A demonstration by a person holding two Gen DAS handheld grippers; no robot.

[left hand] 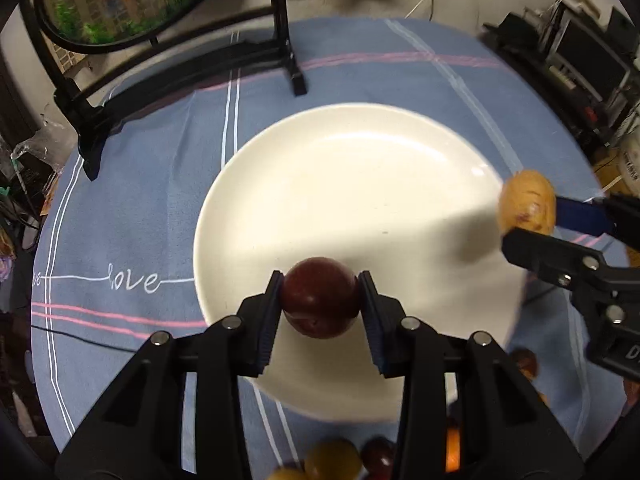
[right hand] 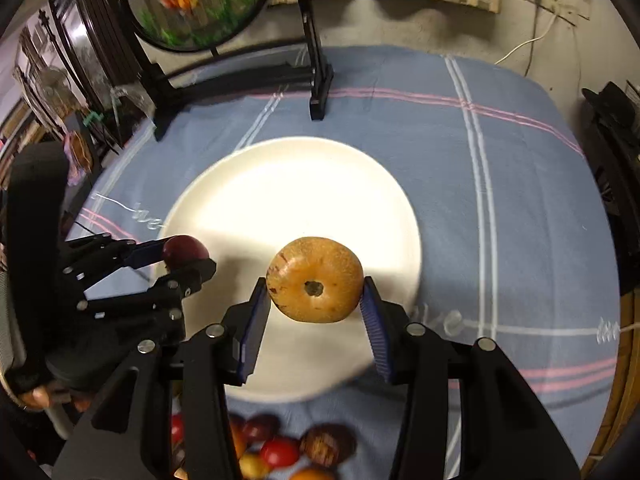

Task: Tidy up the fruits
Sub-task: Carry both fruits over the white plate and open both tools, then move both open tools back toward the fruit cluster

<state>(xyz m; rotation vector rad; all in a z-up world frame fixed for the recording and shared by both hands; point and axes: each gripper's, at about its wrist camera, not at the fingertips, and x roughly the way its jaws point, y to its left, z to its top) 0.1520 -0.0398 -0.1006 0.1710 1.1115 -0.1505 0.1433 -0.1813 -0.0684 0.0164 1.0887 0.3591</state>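
Note:
My left gripper [left hand: 320,300] is shut on a dark red round fruit [left hand: 319,302] and holds it over the near edge of a white plate [left hand: 360,184]. My right gripper [right hand: 316,300] is shut on a tan-orange round fruit [right hand: 315,279] with a dark pit at its end, above the plate [right hand: 288,184]. In the left wrist view the right gripper [left hand: 532,216] with its fruit [left hand: 527,202] is at the plate's right edge. In the right wrist view the left gripper [right hand: 188,258] with the red fruit [right hand: 184,249] is at the plate's left edge.
A pile of several red, yellow and brown fruits [right hand: 280,448] lies on the blue striped tablecloth [right hand: 520,200] just in front of the plate; it also shows in the left wrist view [left hand: 344,460]. A black stand with a round picture [right hand: 200,0] stands at the table's back left.

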